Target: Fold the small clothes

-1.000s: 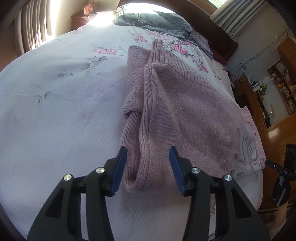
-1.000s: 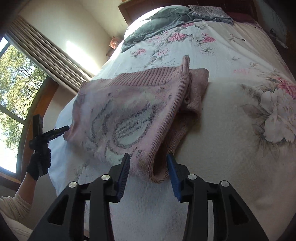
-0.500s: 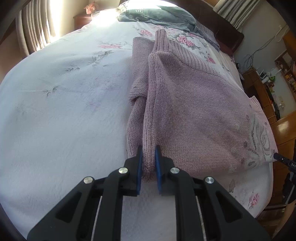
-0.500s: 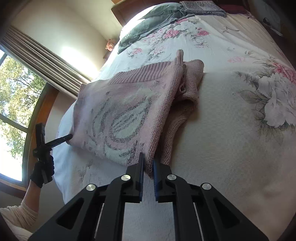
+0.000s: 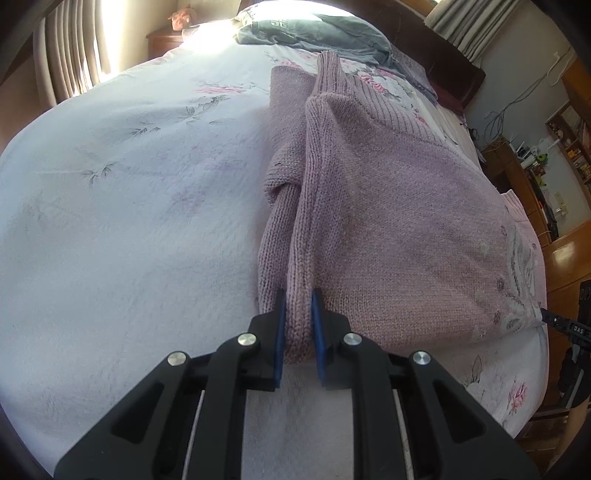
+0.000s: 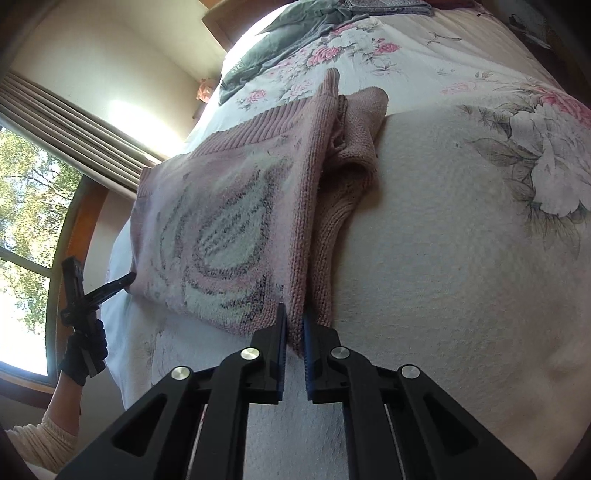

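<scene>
A pink knitted sweater (image 5: 399, 206) lies partly folded on the bed, sleeve tucked along its side. In the left wrist view, my left gripper (image 5: 298, 299) is shut on the sweater's near folded edge. From the opposite side, the right wrist view shows the sweater (image 6: 229, 229) with its grey and white pattern facing up, and my right gripper (image 6: 294, 314) is shut on its near corner. The left gripper (image 6: 110, 288) also appears at the sweater's far corner, held by a gloved hand (image 6: 83, 358).
The floral bedspread (image 5: 129, 206) stretches to the left. Grey clothes (image 5: 314, 33) are piled by the headboard. Wooden furniture and shelves (image 5: 565, 147) stand past the bed's right edge. A window with curtains (image 6: 55, 147) lies beyond the far bed edge.
Both grippers went from open and short of the sweater to shut on its near edge. They have since stayed clamped and shifted only slightly.
</scene>
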